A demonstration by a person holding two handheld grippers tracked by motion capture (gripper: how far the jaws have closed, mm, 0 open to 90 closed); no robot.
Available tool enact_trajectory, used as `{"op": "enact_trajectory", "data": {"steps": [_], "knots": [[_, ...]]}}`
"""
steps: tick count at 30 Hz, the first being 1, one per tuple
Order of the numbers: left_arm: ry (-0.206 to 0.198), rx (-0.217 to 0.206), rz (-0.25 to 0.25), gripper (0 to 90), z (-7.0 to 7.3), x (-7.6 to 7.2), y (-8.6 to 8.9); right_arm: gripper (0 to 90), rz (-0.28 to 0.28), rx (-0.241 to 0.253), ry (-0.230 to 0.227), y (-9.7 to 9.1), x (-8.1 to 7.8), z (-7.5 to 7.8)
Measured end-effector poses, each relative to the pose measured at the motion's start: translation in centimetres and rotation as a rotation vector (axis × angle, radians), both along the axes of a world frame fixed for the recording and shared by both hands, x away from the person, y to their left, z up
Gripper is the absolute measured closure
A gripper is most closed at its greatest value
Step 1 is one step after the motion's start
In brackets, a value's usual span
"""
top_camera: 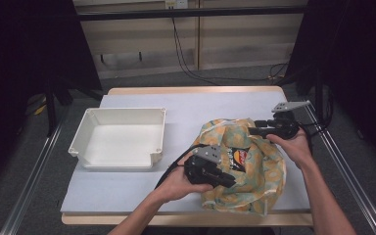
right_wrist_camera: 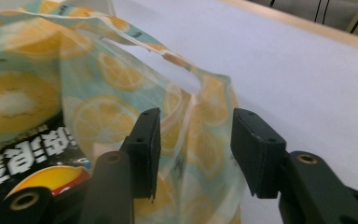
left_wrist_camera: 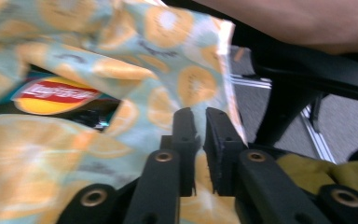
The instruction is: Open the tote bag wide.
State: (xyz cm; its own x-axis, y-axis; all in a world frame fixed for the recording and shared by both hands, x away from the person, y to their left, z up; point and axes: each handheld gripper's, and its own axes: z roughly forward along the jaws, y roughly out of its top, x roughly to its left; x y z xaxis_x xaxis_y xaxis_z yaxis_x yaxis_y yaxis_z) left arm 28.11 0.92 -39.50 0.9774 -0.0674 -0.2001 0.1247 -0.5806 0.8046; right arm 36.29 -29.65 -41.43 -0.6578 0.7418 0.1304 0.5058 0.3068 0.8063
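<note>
A thin bag [top_camera: 262,169] printed with orange slices lies on the right half of the table, its mouth gaping toward the middle. Inside it lies a dark snack packet [top_camera: 238,159] with a red and yellow logo. My left gripper [top_camera: 229,181] is at the bag's near edge. In the left gripper view its jaws [left_wrist_camera: 200,126] stand a narrow slit apart, with the bag's cloth [left_wrist_camera: 168,51] around them and the snack packet [left_wrist_camera: 56,95] beyond. My right gripper [top_camera: 252,130] is at the bag's far edge. Its jaws [right_wrist_camera: 193,140] stand wide apart astride a fold of the bag [right_wrist_camera: 107,70] without pressing it, beside the packet [right_wrist_camera: 32,154].
A shallow white tray [top_camera: 84,131] sits on the left half of the pale table cover [top_camera: 200,105]. Metal rails run along both sides of the table, and cables hang behind it. Bare cover [right_wrist_camera: 284,60] stretches past the bag's far edge.
</note>
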Motion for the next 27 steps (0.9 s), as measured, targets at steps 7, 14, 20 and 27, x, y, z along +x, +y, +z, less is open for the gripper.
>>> {"op": "enact_trajectory", "data": {"steps": [7,14,20,27], "knots": [[-0.026,-0.039,0.097,75.1,1.4,2.1,0.6,40.9,0.004,0.031,-0.06,-0.7,-2.1,2.9],[-0.059,-0.005,0.194,66.0,2.1,4.6,0.2,67.4,0.134,0.064,-0.07,0.8,-6.1,5.4],[-0.081,0.058,0.232,66.2,0.9,5.8,-0.4,64.4,0.218,-0.044,-0.007,3.8,-7.5,3.7],[-0.074,0.095,0.226,48.6,-0.7,5.6,-0.5,40.1,0.163,-0.077,0.056,3.8,-7.2,1.0]]}}
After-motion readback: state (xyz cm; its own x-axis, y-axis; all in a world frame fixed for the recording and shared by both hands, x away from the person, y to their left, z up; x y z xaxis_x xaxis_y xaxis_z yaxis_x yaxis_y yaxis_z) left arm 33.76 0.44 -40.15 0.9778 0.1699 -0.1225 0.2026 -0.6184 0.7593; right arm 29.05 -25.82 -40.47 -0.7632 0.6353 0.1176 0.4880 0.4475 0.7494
